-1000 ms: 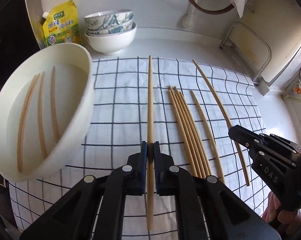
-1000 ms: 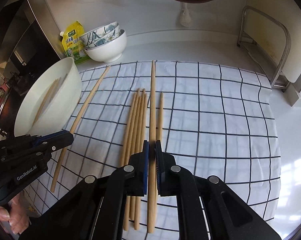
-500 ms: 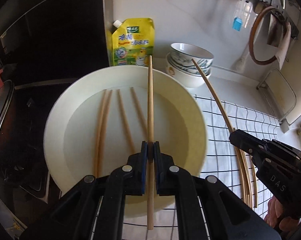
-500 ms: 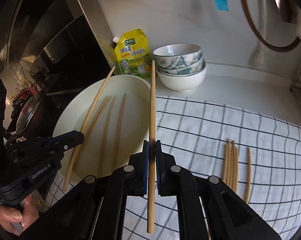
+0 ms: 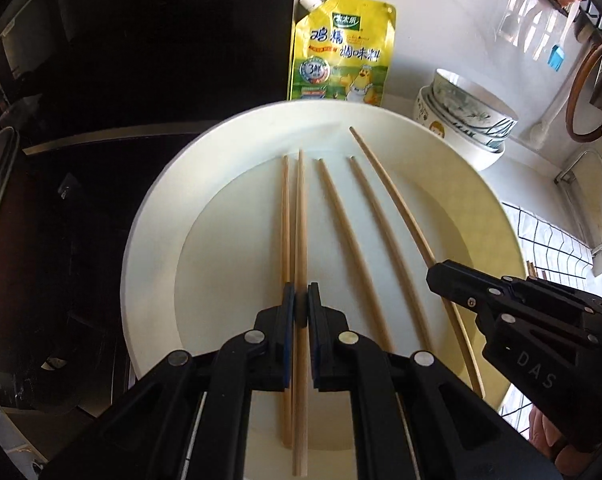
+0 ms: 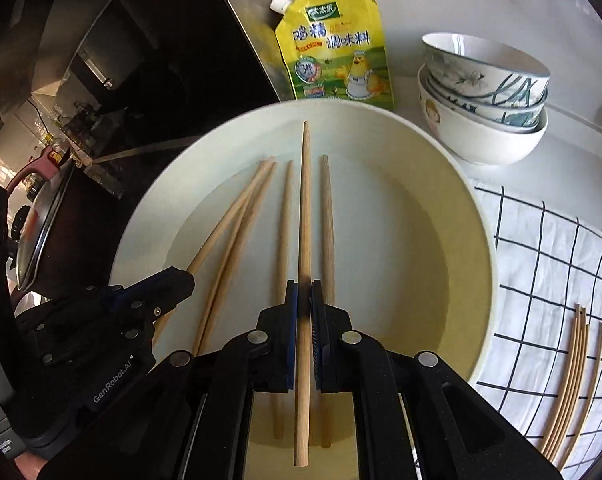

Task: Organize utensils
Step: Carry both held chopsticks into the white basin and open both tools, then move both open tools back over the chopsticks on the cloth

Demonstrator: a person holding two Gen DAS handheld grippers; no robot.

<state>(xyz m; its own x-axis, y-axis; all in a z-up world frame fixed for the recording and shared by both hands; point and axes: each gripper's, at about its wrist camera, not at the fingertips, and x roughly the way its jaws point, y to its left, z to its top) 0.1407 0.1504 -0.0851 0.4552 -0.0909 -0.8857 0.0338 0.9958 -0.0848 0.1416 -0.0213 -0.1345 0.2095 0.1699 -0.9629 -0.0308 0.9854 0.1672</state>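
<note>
A large cream bowl [image 5: 157, 240] [image 6: 453, 220] fills both views, with three wooden chopsticks lying in it [image 5: 353, 248] [image 6: 284, 232]. My left gripper [image 5: 300, 308] is shut on a chopstick [image 5: 300, 220] and holds it low over the bowl, beside one lying there. My right gripper [image 6: 304, 304] is shut on another chopstick [image 6: 305, 200], also over the bowl. The right gripper shows in the left wrist view [image 5: 449, 280]; the left gripper shows in the right wrist view [image 6: 169, 288]. Several more chopsticks [image 6: 573, 376] lie on the checked cloth [image 6: 549, 264].
A yellow seasoning pouch [image 5: 341, 48] [image 6: 333, 40] stands behind the bowl. Stacked patterned bowls [image 5: 465, 120] [image 6: 485, 96] sit at the back right. A dark stove with a lidded pan [image 6: 41, 216] lies to the left.
Both grippers carried their chopsticks left from the cloth to over the cream bowl and came down closer to it. Both stayed shut.
</note>
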